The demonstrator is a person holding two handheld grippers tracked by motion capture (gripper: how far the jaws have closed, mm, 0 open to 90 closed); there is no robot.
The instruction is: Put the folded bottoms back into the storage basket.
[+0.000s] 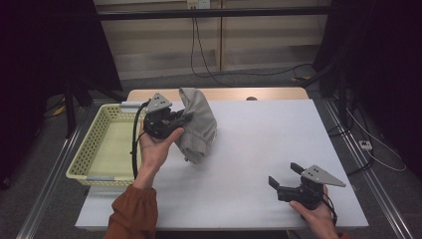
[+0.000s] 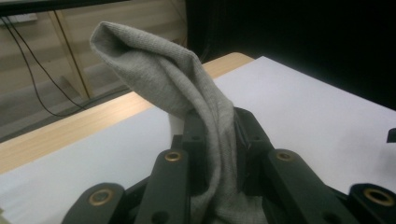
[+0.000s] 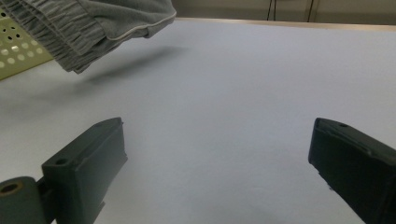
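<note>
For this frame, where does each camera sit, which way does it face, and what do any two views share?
High view: above the person's side, looking forward and down on the table; both forearms, the left claw and the right claw show.
Left gripper view: rides the left claw, facing the grey cloth clamped in its jaws.
Right gripper view: rides the right claw, low over the table, jaws apart.
Shared: right gripper and high views both show cloth and yellow basket.

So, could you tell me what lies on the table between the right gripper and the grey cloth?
Nothing: in the high view, only bare white table lies between the open right gripper and the grey cloth, which the left gripper holds.
</note>
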